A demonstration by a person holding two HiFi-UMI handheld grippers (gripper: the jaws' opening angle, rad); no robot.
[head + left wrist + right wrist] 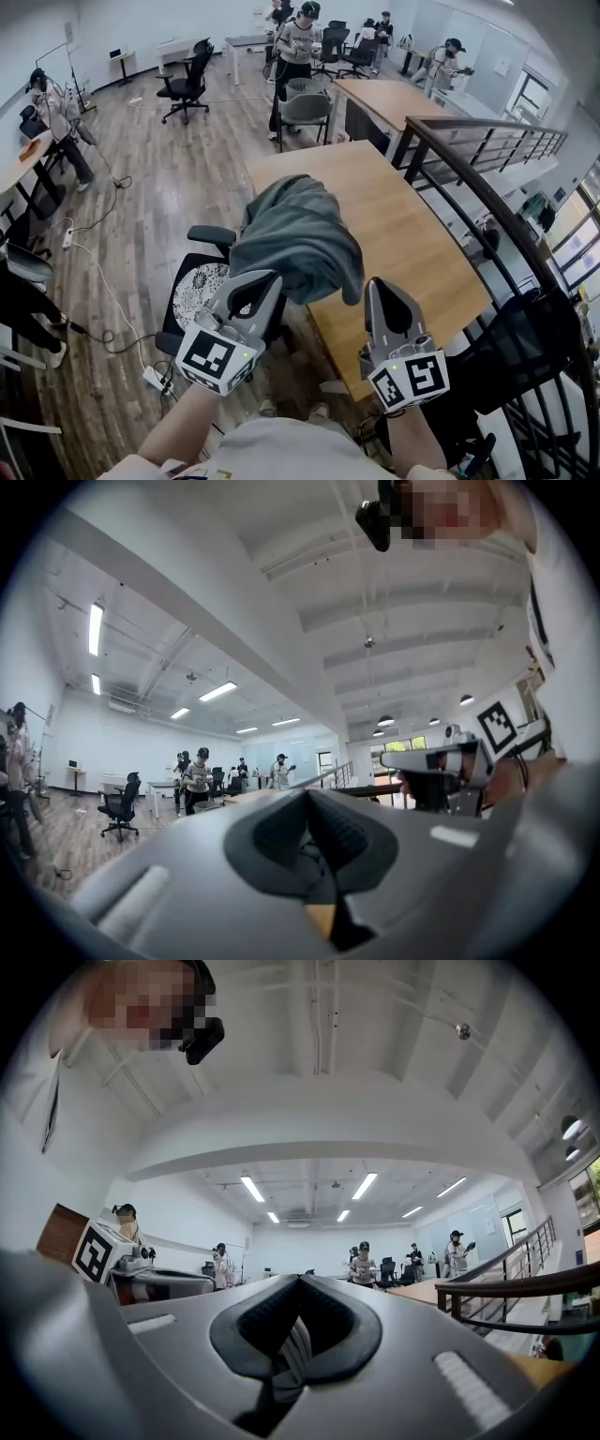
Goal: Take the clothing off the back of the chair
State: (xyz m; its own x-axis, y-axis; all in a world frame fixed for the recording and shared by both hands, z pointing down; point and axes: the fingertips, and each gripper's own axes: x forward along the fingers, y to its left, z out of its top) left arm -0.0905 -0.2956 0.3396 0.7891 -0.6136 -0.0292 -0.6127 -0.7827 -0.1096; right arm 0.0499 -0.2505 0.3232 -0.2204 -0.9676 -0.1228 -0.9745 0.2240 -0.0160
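grey clothing [298, 239] draped over chair [199, 281] back beside wooden table [403, 225]; left tool [265, 281], right tool [378, 289] near its lower edge.

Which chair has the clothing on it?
The black chair with the patterned seat, nearest you beside the wooden table: a grey garment hangs over its back. The black swivel chair and grey chair farther off are bare.

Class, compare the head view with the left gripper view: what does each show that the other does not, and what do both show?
Only the head view shows the grey clothing draped on the chair, beside the wooden table. Only the left gripper view shows the ceiling lights. Both show the left tongs, the right tongs and people standing at the room's far end.
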